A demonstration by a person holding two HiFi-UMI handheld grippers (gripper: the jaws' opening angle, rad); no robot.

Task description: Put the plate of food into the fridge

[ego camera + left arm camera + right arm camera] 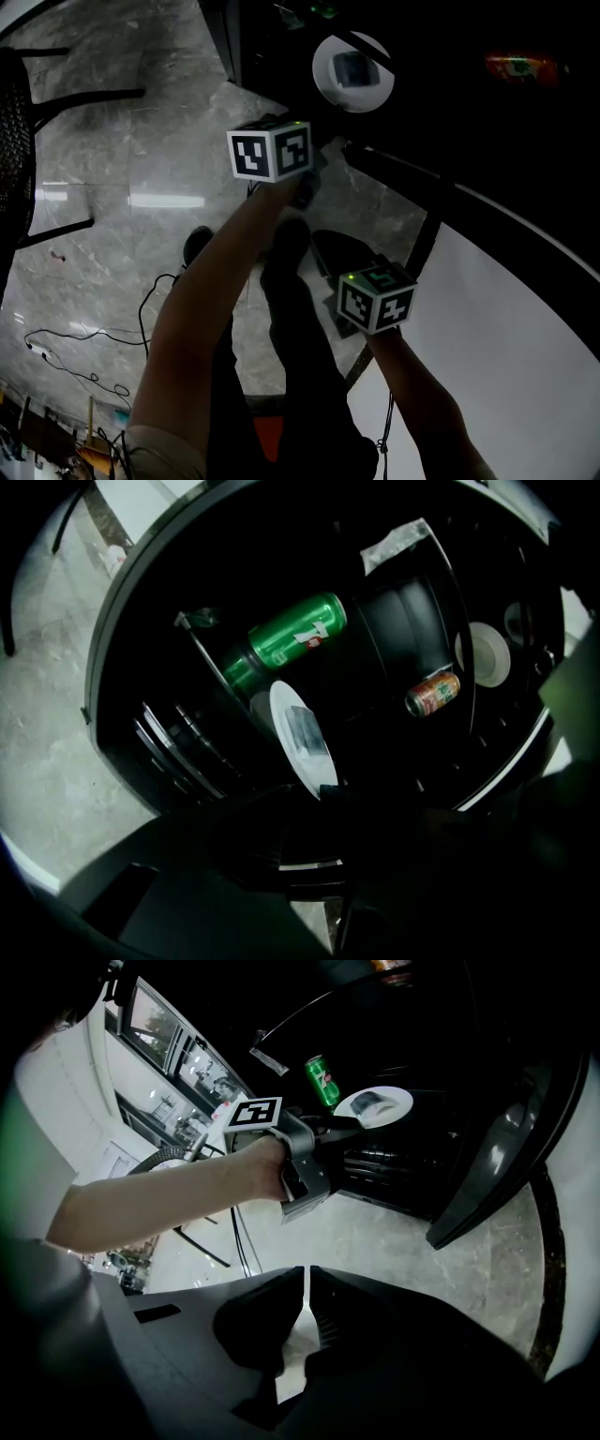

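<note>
Plate of food (pixel 295 733) inside fridge (pixel 169 752), left tool (pixel 307 792) part-open at rim, right tool (pixel 306 1269) closed

A white plate (pixel 279 703) is seen carrying a grey, glossy piece of food (pixel 305 733). A green can (pixel 286 644) is marked with white and red lettering, and a smaller can (pixel 433 694) is coloured orange and brown. The fridge (pixel 281 564) is shown black inside. The floor (pixel 112 141) is veined in pale grey marble. Black-and-white square markers (pixel 272 150) are borne by the dark grey left gripper (pixel 352 1124) and right gripper (pixel 307 1274).
</note>
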